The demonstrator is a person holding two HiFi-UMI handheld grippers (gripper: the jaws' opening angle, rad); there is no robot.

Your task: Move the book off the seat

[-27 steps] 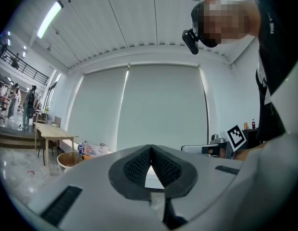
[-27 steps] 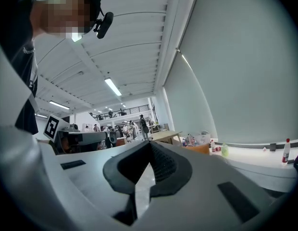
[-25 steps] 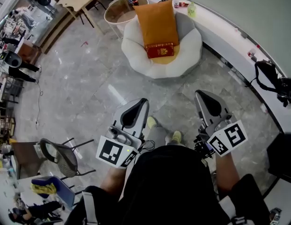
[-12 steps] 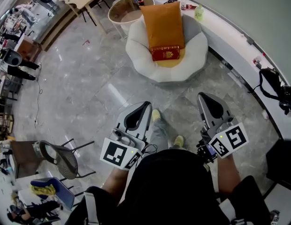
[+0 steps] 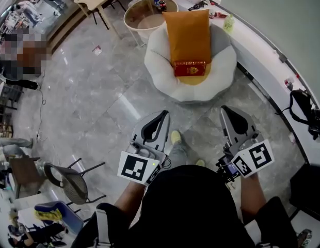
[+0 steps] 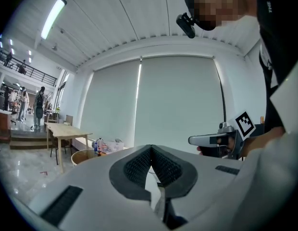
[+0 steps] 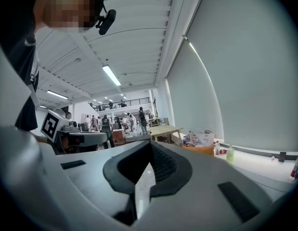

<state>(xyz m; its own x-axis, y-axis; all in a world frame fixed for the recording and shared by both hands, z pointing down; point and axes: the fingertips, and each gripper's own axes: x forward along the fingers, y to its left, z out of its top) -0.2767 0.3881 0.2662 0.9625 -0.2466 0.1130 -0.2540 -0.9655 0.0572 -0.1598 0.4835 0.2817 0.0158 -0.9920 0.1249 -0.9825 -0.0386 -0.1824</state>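
Holds the left gripper (image 5: 161, 115) and the right gripper (image 5: 229, 112) low over the grey marble floor (image 5: 98, 87), side by side and apart, each pointing ahead toward the white round seat (image 5: 162, 79). Keeps nothing in either one: jaws of the left pressed together at the tips, jaws of the right likewise closed, with only the dark hollow of the pads behind the tips. Shows the red book (image 5: 190, 68) lying flat and closed near the seat's front edge, across the lower end of the orange cushion (image 5: 189, 32) that leans up toward the seat's back edge. Places the book well apart from both grippers, straight ahead and roughly between the two lines they point along, with a stretch of bare floor and the seat's front rim in between. Touches neither book nor seat with either gripper.
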